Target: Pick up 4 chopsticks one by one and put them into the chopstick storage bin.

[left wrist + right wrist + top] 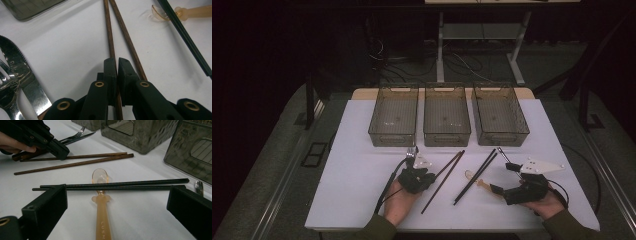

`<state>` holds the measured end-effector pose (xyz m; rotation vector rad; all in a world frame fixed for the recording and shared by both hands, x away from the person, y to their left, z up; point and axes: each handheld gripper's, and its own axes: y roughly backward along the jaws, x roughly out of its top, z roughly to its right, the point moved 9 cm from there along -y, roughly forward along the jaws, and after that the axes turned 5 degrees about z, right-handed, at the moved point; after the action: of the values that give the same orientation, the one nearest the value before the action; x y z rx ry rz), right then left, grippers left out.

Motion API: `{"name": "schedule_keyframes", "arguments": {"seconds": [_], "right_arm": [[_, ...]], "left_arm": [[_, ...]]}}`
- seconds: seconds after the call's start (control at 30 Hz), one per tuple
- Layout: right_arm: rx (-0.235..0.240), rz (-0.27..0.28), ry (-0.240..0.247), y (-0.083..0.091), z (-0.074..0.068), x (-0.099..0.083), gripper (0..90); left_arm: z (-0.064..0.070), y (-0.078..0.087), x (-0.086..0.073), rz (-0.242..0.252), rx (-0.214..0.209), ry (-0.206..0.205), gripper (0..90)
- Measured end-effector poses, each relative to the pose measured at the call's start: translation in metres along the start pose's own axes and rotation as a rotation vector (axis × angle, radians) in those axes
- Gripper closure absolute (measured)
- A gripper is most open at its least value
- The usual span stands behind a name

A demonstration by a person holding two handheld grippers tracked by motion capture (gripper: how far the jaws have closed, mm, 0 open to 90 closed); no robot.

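From above, the left tongs point(428, 176) lie low on the white desk point(357, 165), their tip at the near end of a pair of brown chopsticks point(447, 175) that slant away toward three clear bins point(447, 120) in a row at the far side. A fork and knife point(412, 151) sit just beyond the left tongs. The right tongs point(503, 176) rest well apart to the right, with a pair of black chopsticks point(477, 175) and an amber spoon point(479, 182) just to their left.

Along the left tongs point(117, 61), the jaws stand almost together and clamp one brown chopstick point(109, 37) between them; its mate point(126, 37) runs just right of the tip, and whether it touches the right jaw is hard to tell. A serrated knife point(23, 72) and a fork point(6, 87) lie off to the left, and the amber spoon point(190, 12) with a black chopstick point(186, 40) across it lies far right.

Along the right tongs point(117, 202), the jaws are spread wide and hold nothing. Between them lies the amber spoon point(101, 205), handle toward the camera, with the black chopsticks point(112, 185) crossing over its neck. Beyond, the left tongs point(61, 151) pinch the brown chopsticks point(82, 160).
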<state>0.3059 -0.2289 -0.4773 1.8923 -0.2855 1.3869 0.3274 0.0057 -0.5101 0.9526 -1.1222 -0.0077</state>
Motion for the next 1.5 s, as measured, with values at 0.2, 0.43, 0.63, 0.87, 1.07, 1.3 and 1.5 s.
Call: {"name": "schedule_keyframes", "arguments": {"seconds": [0.2,0.43,0.63,0.87,1.07,1.3,1.5], "right_arm": [[0.0,0.002,0.001,0.0,0.0,0.0,3.1],[-0.001,0.001,0.0,0.0,0.0,0.0,3.1],[-0.002,0.001,0.0,0.0,0.0,0.0,3.1],[-0.001,0.002,0.0,0.0,0.0,0.0,3.1],[0.0,0.002,0.001,0.0,0.0,0.0,3.1],[0.006,0.002,-0.001,0.0,0.0,0.0,3.1],[0.013,0.0,0.005,-0.002,-0.001,0.0,3.1]], "left_arm": [[0.001,0.003,0.003,0.02,-0.017,0.032,85.5],[0.001,0.007,0.009,0.06,-0.05,0.08,85.5],[0.004,0.009,0.013,0.085,-0.079,0.1,85.4],[0.008,0.012,0.018,0.107,-0.106,0.094,85.5],[0.006,0.016,0.02,0.109,-0.117,0.094,85.5],[0.005,0.02,0.022,0.109,-0.147,0.062,85.5],[0.001,0.023,0.022,0.099,-0.15,0.042,85.5]]}}
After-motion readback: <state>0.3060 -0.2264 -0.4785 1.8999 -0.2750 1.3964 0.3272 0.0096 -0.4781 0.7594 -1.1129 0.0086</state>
